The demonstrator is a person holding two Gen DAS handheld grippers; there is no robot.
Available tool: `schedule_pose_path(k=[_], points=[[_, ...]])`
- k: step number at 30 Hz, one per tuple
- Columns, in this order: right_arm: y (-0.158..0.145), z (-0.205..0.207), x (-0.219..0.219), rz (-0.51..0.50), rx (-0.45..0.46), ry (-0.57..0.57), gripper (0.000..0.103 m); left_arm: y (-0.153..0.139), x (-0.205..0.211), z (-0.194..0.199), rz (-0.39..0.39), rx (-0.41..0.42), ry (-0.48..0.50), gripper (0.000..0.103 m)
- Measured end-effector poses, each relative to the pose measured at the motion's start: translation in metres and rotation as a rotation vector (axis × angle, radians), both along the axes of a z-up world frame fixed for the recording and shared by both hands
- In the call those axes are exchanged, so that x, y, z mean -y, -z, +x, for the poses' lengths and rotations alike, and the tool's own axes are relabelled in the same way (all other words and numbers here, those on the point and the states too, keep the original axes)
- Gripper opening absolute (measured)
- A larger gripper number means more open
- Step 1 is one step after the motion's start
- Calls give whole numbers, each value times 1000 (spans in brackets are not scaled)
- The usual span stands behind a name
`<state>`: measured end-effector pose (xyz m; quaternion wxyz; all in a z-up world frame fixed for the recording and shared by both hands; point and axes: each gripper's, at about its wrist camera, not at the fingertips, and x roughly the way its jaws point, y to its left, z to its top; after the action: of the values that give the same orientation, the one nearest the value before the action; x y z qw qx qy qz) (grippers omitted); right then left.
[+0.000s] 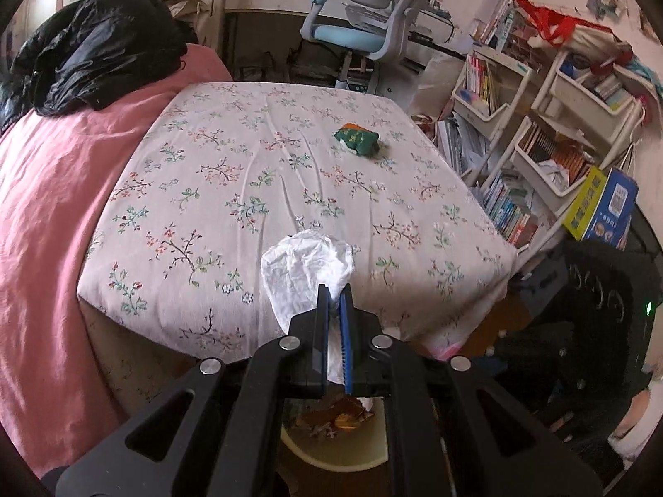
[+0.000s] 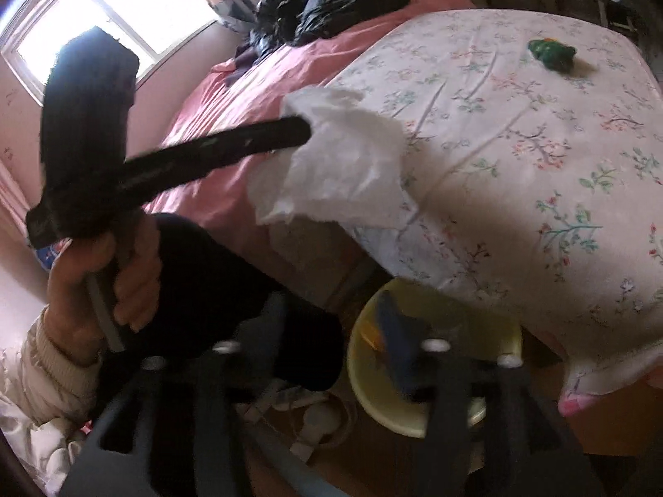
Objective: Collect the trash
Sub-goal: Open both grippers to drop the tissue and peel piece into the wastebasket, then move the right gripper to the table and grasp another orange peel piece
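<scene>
My left gripper [image 1: 335,299] is shut on a crumpled white tissue [image 1: 306,271], held above the front corner of the bed. Directly beneath it stands a pale yellow bin [image 1: 306,453] with brown and orange scraps inside. The right wrist view is blurred. It shows a hand holding the left gripper [image 2: 304,130] with the tissue [image 2: 344,165] hanging from its tip. My right gripper [image 2: 335,327] hovers over the bin [image 2: 414,420] with its jaws apart; one blue-padded finger [image 2: 393,331] shows and nothing is between them. A green wrapper [image 1: 356,141] [image 2: 553,54] lies far out on the floral sheet.
The bed carries a floral sheet [image 1: 248,174], a pink blanket [image 1: 49,215] and a black jacket [image 1: 95,49]. Shelves of books [image 1: 538,132] stand to the right and a blue chair [image 1: 364,20] stands beyond. White cables [image 2: 306,418] lie on the floor beside the bin.
</scene>
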<state>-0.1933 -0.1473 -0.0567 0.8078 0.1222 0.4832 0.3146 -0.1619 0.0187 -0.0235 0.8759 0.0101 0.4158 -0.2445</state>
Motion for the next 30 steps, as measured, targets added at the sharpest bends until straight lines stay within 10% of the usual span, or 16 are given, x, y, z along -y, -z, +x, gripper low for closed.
schedule_pose_path(k=[11,17,30], points=[[-8,6,40,-3,79,250,59,23,13,-25,-18,-156,72,7],[-8,6,69,25,72,398,61,38,31,-43,56,-186,115,55],[-49,62,88,-76,200,426,64,-13,31,4,56,25,55,84]])
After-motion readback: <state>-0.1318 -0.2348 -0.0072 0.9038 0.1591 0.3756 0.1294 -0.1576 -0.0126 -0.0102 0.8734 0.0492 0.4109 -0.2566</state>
